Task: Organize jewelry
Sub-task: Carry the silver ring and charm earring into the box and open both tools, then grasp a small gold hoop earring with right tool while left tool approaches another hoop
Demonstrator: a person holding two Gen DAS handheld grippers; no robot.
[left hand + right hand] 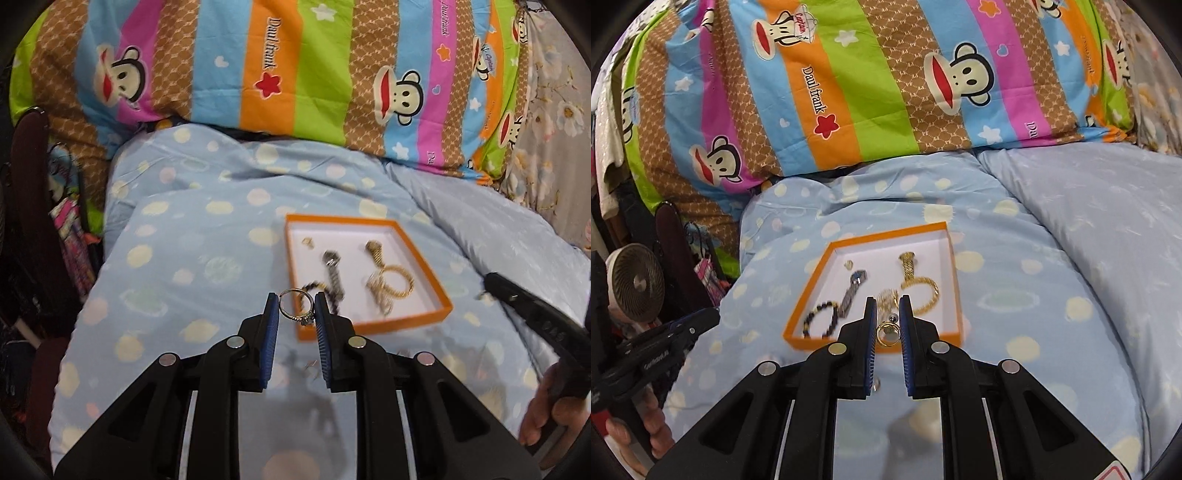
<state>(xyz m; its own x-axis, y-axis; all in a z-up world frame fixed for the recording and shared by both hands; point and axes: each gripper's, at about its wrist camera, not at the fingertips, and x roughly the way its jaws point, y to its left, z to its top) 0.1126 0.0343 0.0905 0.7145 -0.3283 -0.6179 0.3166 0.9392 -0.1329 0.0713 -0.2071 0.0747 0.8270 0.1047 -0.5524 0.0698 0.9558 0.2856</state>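
Jaws of both grippers each pinch a ring, the left gripper (295,308) a silver ring (295,307) and the right gripper (887,325) a gold ring (887,331), above the near edge of the orange box (373,324) on the bed (184,258), where watches and bracelets already lie, so these rings seem left to place.

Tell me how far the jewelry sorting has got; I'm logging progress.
Done: the orange tray already holds two watches, a beaded bracelet and gold chains. In hand: the left gripper pinches a silver ring; the right gripper pinches a gold ring. Left: both rings go into the tray.
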